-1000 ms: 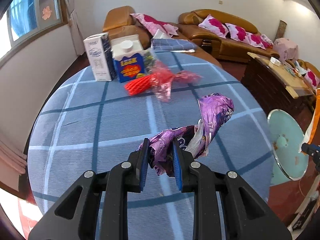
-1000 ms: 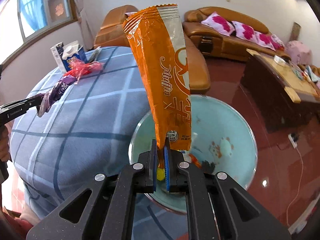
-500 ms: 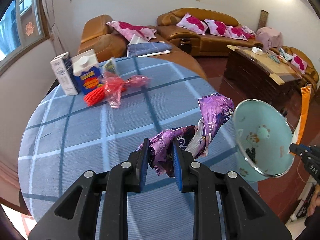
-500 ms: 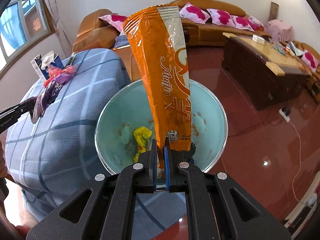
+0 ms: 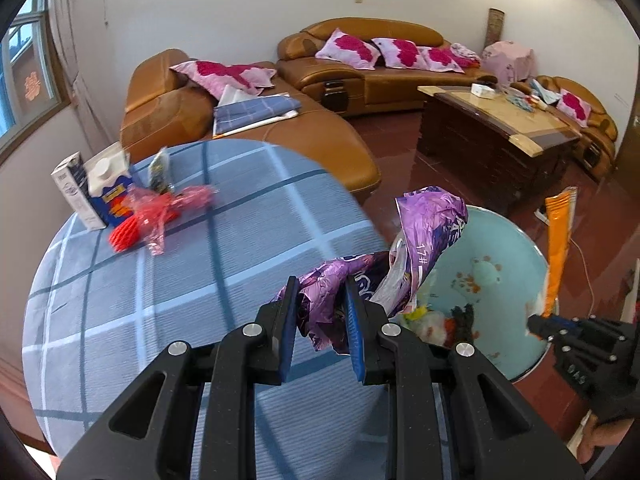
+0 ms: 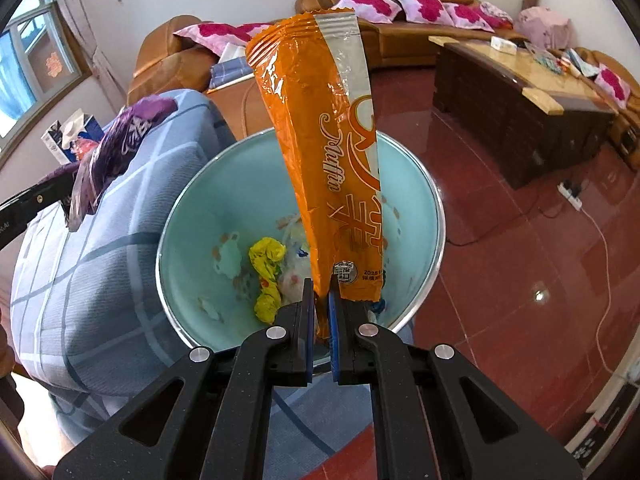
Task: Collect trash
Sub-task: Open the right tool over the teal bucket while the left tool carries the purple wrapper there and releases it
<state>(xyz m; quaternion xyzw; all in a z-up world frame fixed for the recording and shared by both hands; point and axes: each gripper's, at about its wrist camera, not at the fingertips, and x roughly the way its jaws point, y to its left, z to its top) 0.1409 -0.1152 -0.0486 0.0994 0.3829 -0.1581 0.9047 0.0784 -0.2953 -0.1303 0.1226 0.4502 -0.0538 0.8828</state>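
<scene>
My left gripper [image 5: 320,300] is shut on a crumpled purple wrapper [image 5: 424,232], held above the table's right edge beside the pale blue bin [image 5: 516,248]. My right gripper [image 6: 321,298] is shut on the bottom end of a long orange snack wrapper [image 6: 320,128], which stands upright over the open bin [image 6: 192,208]. Inside the bin lie a yellow crumpled wrapper [image 6: 267,268] and other scraps. In the left wrist view the orange wrapper [image 5: 558,248] and the right gripper [image 5: 538,322] show at the bin's far rim. The purple wrapper [image 6: 120,144] shows at left in the right wrist view.
On the round table with the blue checked cloth [image 5: 160,300] stand two cartons [image 5: 92,192] and a red plastic wrapper [image 5: 160,212]. Brown sofas [image 5: 360,72] with pink cushions and a dark wooden coffee table [image 5: 492,132] stand behind. A white cable [image 6: 600,248] lies on the red floor.
Both views have swung toward the bin: the left gripper with the purple wrapper moved from mid-table to the table's right edge. The right gripper with the orange wrapper moved over the bin's centre.
</scene>
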